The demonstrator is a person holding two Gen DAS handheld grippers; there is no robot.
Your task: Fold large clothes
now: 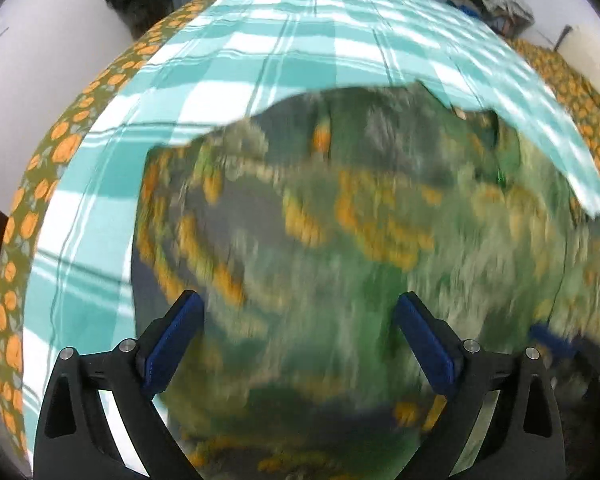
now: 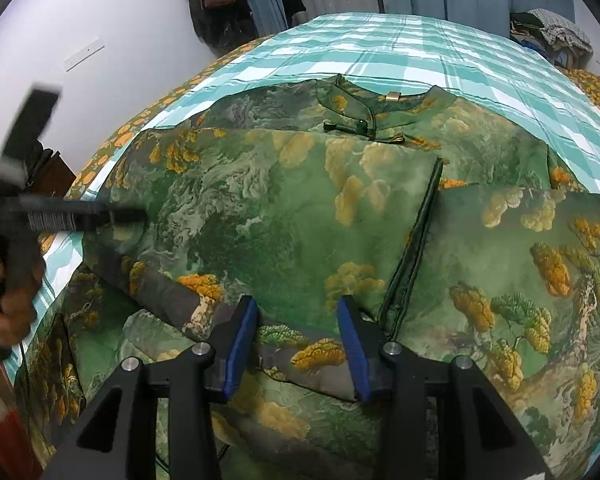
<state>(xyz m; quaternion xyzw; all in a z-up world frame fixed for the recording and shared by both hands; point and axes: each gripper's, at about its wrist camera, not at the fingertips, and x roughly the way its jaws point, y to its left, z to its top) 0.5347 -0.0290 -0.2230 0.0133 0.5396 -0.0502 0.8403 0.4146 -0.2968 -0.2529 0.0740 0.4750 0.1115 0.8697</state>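
Green dress [image 2: 284,208] lies part-folded on the checked sheet [image 2: 440,56]. L gripper [image 1: 298,340] hovers over the dress w/ jaws wide apart, empty. R gripper [image 2: 298,344] is half-open above the dress's folded sleeve, no clamp visible. Next fold: pinch the dress hem edge squarely, keep layers flat.

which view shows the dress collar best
The right wrist view. There the collar of the green dress is sharp, lying toward the far end of the checked sheet, with its small button loop visible. In the left wrist view the dress is smeared by motion blur, so the collar cannot be made out.
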